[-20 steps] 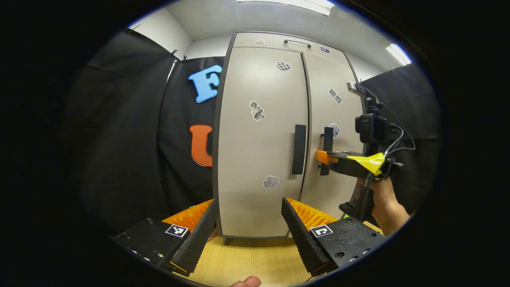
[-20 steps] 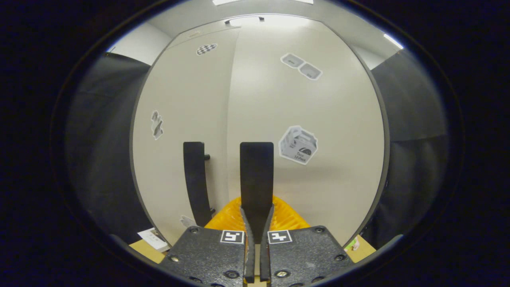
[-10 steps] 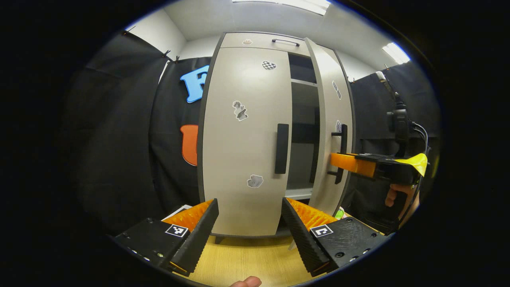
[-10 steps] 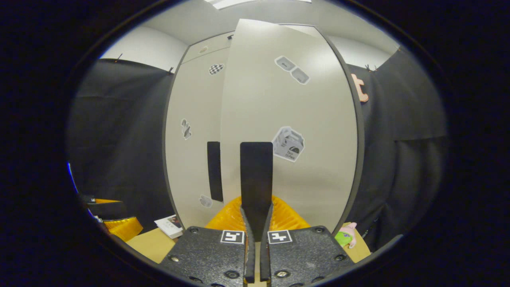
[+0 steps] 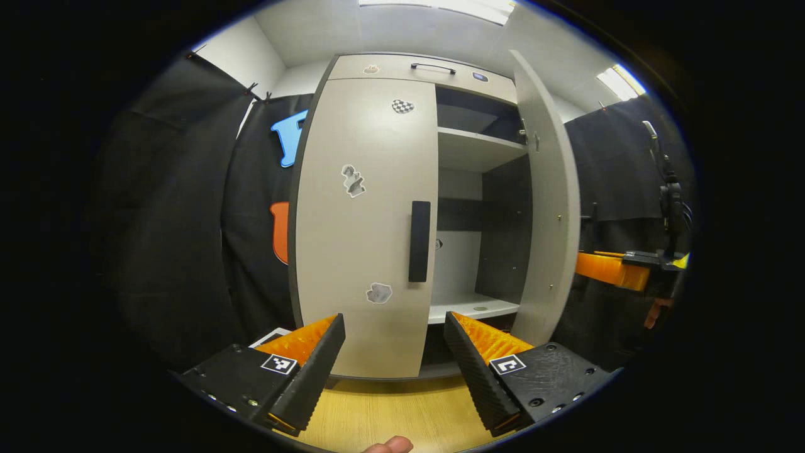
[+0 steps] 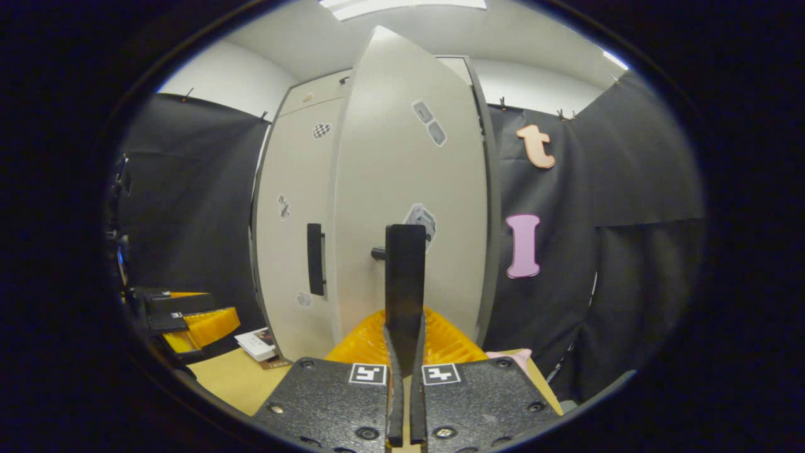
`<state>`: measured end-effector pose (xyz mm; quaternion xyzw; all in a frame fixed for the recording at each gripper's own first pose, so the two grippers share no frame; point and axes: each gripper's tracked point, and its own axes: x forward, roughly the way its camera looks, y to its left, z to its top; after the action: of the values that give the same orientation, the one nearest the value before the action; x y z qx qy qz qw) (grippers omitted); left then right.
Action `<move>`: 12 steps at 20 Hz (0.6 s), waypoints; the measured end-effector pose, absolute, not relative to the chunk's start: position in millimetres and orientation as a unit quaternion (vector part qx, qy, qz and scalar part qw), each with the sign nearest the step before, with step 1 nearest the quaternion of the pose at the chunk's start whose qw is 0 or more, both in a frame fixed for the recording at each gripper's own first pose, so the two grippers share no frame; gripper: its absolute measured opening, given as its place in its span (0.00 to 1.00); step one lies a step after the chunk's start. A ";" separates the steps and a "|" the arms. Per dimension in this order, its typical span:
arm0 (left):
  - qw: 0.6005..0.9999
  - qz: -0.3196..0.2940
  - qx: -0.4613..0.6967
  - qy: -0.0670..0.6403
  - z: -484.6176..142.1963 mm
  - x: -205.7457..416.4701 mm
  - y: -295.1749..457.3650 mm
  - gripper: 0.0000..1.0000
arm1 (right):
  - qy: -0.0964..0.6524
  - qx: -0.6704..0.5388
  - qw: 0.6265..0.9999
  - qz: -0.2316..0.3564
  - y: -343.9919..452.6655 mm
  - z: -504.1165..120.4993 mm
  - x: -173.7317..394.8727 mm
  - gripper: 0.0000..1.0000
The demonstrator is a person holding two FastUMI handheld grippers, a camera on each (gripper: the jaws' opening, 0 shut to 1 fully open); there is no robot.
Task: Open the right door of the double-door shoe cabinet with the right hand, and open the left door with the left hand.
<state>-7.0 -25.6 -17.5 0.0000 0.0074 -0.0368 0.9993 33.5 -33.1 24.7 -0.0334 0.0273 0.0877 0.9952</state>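
The left gripper [image 5: 394, 352] points level and forward, its jaws spread wide with nothing between them. The right gripper [image 6: 404, 352] has its jaws pressed together on the door handle [image 6: 405, 277], held out at arm's reach off to the side.

A recording booth set up indoors, not a lived-in home. Black cloth [image 5: 170, 207] hangs as walls on clips along its top edge, with plain white room walls [image 5: 233, 53] and ceiling strip lights [image 5: 619, 78] above. A tall beige double-door cabinet [image 5: 368, 220], dotted with small stickers, stands alone on a light wooden tabletop [image 5: 390, 412].
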 end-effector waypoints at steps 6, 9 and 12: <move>0.999 -0.046 -0.007 0.009 -19.2 -1.7 -37.5 0.95 | 0.035 -0.042 0.997 0.063 -71.6 28.1 26.8 0.07; 0.999 -0.045 -0.008 0.008 -19.7 -1.0 -39.3 0.95 | 0.029 -0.051 0.998 0.036 -91.0 27.0 25.5 0.07; 0.999 -0.043 -0.005 0.007 -19.0 1.0 -38.2 0.95 | 0.026 -0.052 0.998 0.009 -120.5 27.4 28.5 0.04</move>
<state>1.0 -38.2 -19.0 -0.0054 0.0075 -0.0426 0.9990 28.5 -120.5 27.4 -0.0515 0.0255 0.0095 0.9983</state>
